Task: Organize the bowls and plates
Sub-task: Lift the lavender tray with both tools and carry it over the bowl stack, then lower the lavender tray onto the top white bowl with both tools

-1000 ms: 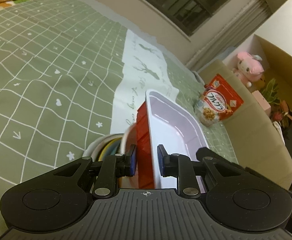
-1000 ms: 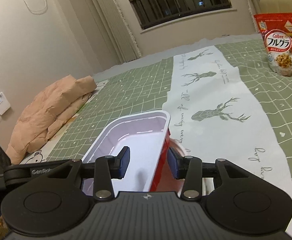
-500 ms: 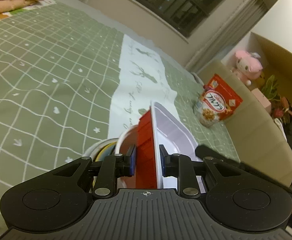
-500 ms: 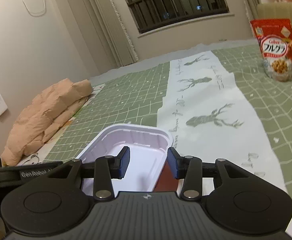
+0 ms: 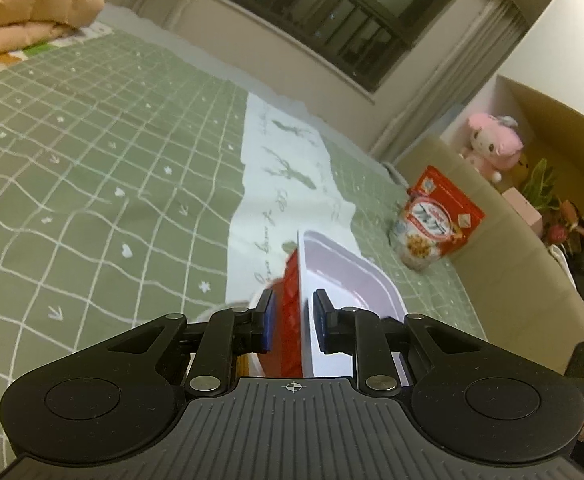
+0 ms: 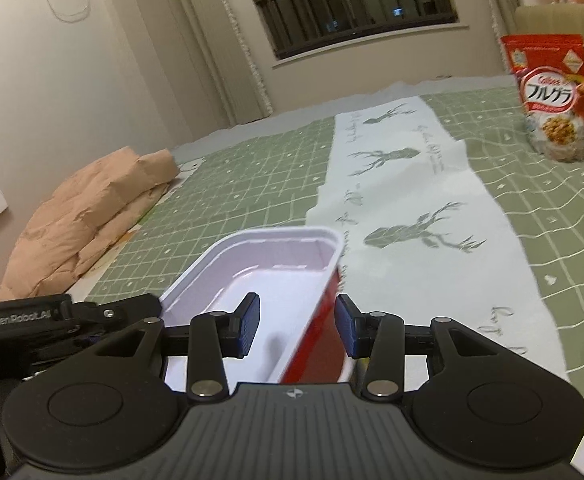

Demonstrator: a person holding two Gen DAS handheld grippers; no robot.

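Observation:
A rectangular tray, red outside and white inside [image 5: 344, 276], is held up above the green bedspread. My left gripper [image 5: 292, 322] is shut on its left wall. In the right wrist view the same tray [image 6: 275, 256] sits between the jaws of my right gripper [image 6: 298, 326], which straddle its right wall with gaps on both sides. The left gripper's body [image 6: 51, 316] shows at the left of that view. The rim of a white bowl [image 5: 231, 306] peeks out below the tray; the rest of the stack is hidden.
A green checked bedspread [image 5: 91, 168] with a white deer-print runner [image 6: 412, 184] covers the bed. A red cereal bag [image 6: 552, 96] stands at the far right. A peach quilt [image 6: 83, 208] lies at the left. A beige headboard [image 5: 504, 280] and plush toy [image 5: 492, 144] are at the right.
The tray has risen with both grippers, and the bowl stack has dropped almost out of the left wrist view. The right gripper's jaws have widened around the tray wall.

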